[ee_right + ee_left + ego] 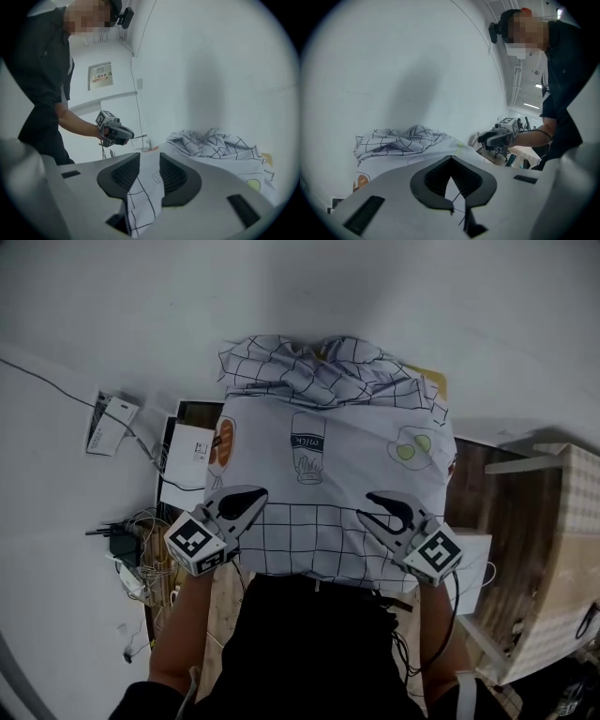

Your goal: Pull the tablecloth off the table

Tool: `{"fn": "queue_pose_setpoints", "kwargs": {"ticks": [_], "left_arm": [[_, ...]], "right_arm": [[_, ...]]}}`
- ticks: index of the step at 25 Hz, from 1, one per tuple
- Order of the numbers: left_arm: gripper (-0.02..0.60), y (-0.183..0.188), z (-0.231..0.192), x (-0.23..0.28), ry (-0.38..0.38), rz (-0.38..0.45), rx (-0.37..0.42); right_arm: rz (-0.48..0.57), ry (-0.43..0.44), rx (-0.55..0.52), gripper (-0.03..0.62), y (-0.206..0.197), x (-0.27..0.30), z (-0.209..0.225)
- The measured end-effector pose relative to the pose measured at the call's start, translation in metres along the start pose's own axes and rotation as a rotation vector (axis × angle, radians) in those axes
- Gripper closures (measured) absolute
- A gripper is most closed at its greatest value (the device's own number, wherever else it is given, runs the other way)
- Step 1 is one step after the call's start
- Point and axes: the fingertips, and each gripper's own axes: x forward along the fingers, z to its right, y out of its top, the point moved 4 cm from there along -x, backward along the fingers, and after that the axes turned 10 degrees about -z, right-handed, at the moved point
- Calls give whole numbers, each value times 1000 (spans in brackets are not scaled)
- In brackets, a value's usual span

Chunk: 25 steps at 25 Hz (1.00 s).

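Note:
A white tablecloth [328, 456] with a black grid and food drawings covers the table, and its far end is bunched into folds [309, 367]. My left gripper [251, 495] sits at the cloth's near left edge, its jaws shut on a thin fold of cloth [451, 161]. At the near right edge, my right gripper [370, 505] has its jaws apart, and a strip of cloth [145, 197] hangs loose in the gap between them [150, 159]. Each gripper view shows the other gripper across the cloth [497, 136] [115, 131].
Bare wood of the table [225, 606] shows below the cloth's near left corner. A white box [192, 456], a smaller box [112, 418] and tangled cables [131, 540] lie on the floor at the left. At the right stand a dark wooden surface [487, 512] and a checked, wood-framed piece [562, 549].

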Motion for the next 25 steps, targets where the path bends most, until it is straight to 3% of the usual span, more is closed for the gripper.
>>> {"fn": "queue_pose_setpoints", "kwargs": {"ticks": [3,8,11,15,19,22,25], "left_arm": [[572,-2,-23,17,-9,-36,16],[571,-13,-50,46,-38,-89,115],[559,-21,-69,65,-54,-124,136],[442,-35,-90,91,-71,-213,165],[311,-52,-99,118,-61,-367,344],[258,-68,-103,129,-66,-461,413],[250,-81,-108,136,-68,-505,436]], "right_arm": [[-44,-15,13,442,-3,24,21],[-197,-45,-30,357,-19,65,43],[-289,-75,-33,329,-33,84,58],[-387,-96,-16,308,-52,103,77],[-490,-136,-53,298,-70,115,94],[-536,-144,-67,295,-79,124,99],[-574,-145,-76,293,-88,134,100]]}}
